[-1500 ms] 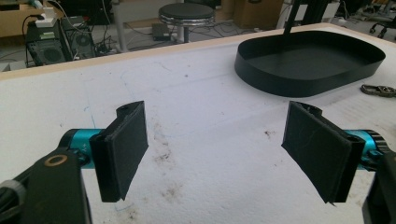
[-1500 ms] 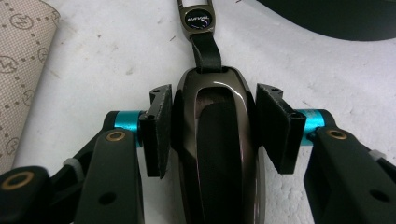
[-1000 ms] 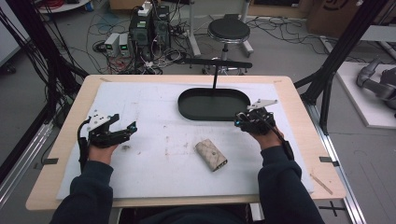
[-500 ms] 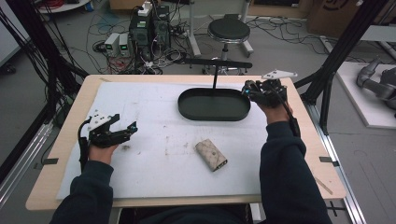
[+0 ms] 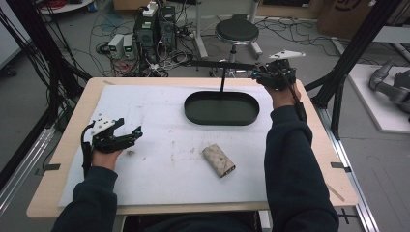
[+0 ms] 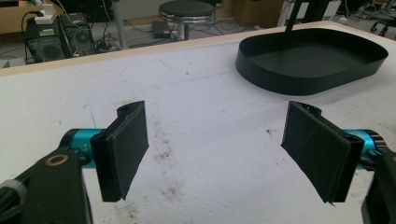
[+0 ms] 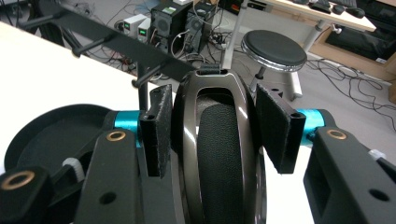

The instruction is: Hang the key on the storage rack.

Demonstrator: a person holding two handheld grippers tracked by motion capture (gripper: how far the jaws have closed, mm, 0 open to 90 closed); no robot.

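The wooden table (image 5: 63, 193) has a big white mat (image 5: 159, 121) on it. At the far side of the mat sits a black tray (image 5: 220, 118) with nothing in it. Behind the tray stands a thin black rack (image 5: 217, 64) with little pegs sticking out.

A small tan pouch (image 5: 218, 160) lies on the mat near the person, well apart from both claws.

The right claw (image 5: 261, 75) is up in the air over the far right corner of the table, near the end of the rack. It is shut on a shiny brown thing with a black mesh middle (image 7: 219, 154). It looks like part of a headphone, but I cannot be sure. The pads pinch it only at its smooth, round sides.

That is where trouble could come. The shiny sides look slippery, so the thing could slide or twist out and fall on the tray, or off the table edge. It could also bump a peg, because the rack is so close.

The left claw (image 5: 130, 135) rests low on the left of the mat. Its jaws are wide apart and hold nothing.
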